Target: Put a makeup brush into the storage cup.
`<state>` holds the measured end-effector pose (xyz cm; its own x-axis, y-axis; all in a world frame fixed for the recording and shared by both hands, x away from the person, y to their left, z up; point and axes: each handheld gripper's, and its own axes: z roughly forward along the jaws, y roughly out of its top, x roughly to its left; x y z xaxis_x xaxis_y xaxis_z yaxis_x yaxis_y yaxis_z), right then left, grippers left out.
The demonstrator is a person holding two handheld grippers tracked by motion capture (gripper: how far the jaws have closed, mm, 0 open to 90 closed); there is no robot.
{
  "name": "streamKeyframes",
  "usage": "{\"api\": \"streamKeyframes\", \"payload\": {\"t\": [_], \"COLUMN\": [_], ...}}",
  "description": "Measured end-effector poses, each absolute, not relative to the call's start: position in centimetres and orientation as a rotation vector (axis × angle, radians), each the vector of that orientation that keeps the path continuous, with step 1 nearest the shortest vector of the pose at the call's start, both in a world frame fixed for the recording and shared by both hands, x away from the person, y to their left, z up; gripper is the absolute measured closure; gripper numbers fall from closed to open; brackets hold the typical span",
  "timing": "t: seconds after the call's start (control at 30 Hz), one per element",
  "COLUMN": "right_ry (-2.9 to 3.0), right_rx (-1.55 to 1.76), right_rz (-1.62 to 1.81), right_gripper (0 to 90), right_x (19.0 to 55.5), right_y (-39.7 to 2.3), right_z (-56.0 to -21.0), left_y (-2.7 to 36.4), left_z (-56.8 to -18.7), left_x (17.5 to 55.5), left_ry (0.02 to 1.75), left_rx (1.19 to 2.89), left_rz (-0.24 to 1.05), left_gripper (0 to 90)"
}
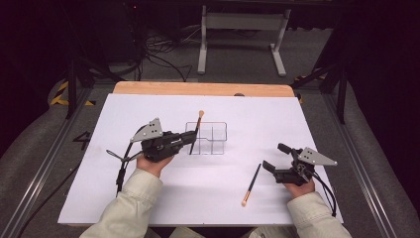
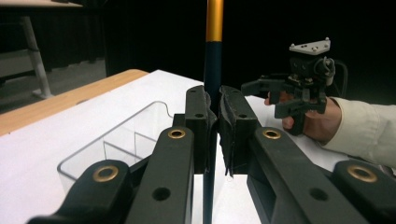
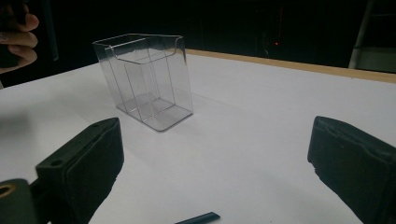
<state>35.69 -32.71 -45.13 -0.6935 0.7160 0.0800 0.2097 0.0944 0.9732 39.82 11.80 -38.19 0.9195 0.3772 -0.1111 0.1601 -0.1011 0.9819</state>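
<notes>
High view: left gripper (image 1: pixel 184 140) clamps an upright makeup brush (image 1: pixel 195 131) over the clear organizer (image 1: pixel 218 133), likely for insertion; right gripper (image 1: pixel 275 157) gapes empty near the second brush (image 1: pixel 251 185).

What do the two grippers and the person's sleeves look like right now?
Both the left gripper and the right gripper are black, each topped by a grey three-cornered plate, with a black cable trailing back. Brass-coloured rivets dot the left one's jaws. The sleeves are pale beige.
</notes>
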Motion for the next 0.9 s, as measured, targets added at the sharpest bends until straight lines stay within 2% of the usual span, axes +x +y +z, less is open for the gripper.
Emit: {"api": "streamKeyframes", "payload": {"t": [0.9], "right_ry": [1.96], "right_rx": [0.921], "right_rz": [1.634], "right_gripper": [3.8], "right_x": [35.8], "right_y": [-32.8], "right_z": [-45.2], "left_y": [8.6], "left_z": [-36.6], "left_x": [42.8], "left_ry": [0.418], "left_rx": [1.637], "left_rz": [0.202], "left_gripper": [82.3]}}
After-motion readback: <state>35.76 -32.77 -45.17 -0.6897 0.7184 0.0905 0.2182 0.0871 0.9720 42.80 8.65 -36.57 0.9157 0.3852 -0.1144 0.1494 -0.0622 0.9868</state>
